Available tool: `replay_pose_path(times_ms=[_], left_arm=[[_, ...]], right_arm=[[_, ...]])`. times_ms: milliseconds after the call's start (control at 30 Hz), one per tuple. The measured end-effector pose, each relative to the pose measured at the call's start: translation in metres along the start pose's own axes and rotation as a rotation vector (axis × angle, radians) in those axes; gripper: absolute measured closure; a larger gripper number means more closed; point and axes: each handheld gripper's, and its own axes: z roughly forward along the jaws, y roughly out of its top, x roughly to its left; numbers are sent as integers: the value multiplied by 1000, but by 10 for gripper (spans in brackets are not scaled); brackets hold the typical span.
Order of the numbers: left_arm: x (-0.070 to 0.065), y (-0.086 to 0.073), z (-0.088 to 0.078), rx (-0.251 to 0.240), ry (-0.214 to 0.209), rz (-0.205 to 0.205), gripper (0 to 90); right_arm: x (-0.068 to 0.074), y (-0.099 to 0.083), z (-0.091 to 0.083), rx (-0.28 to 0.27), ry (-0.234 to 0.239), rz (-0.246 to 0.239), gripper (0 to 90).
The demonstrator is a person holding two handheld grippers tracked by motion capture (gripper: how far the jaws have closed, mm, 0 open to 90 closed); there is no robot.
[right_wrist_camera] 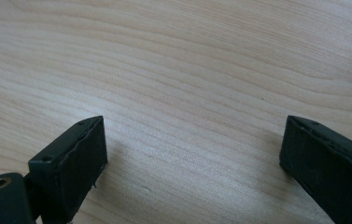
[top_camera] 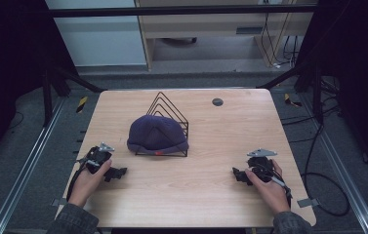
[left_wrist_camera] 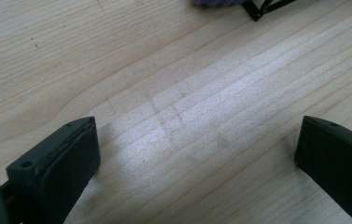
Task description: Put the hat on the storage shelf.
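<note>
A dark purple knit hat [top_camera: 157, 134] is draped over a black wire rack [top_camera: 172, 109] near the middle of the wooden table [top_camera: 211, 141]. My left gripper [top_camera: 117, 172] rests on the table to the hat's front left, held by a hand. In the left gripper view its jaws stand wide apart over bare wood, with the rack's corner [left_wrist_camera: 257, 9] and the hat's edge [left_wrist_camera: 215, 2] at the top. My right gripper [top_camera: 239, 174] lies at the front right, also open, with nothing between its jaws.
A small dark round disc [top_camera: 217, 102] sits in the table's far right part. Cables [top_camera: 318, 161] trail over the floor to the right. Metal frame rails [top_camera: 20, 170] run along both sides of the table.
</note>
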Motion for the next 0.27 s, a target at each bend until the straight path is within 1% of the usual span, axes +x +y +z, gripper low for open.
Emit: replay_pose_path(times_ms=[33,67,100,133,167,267], left_arm=[[0,0,0,0,0,0,0],[0,0,0,-1,1,0,0],[0,0,0,-1,1,0,0],[0,0,0,-1,1,0,0],[-1,0,0,-1,1,0,0],[-1,0,0,-3,-1,-1,0]], right_arm=[[2,-1,0,-1,-10,-15,67],[2,-2,1,-9,-13,-13,63],[3,-5,1,-33,-13,-6,60],[3,-5,1,-33,-13,-6,60],[3,-6,1,-50,-13,-6,60],[3,-7,1,-52,-12,-5,59]])
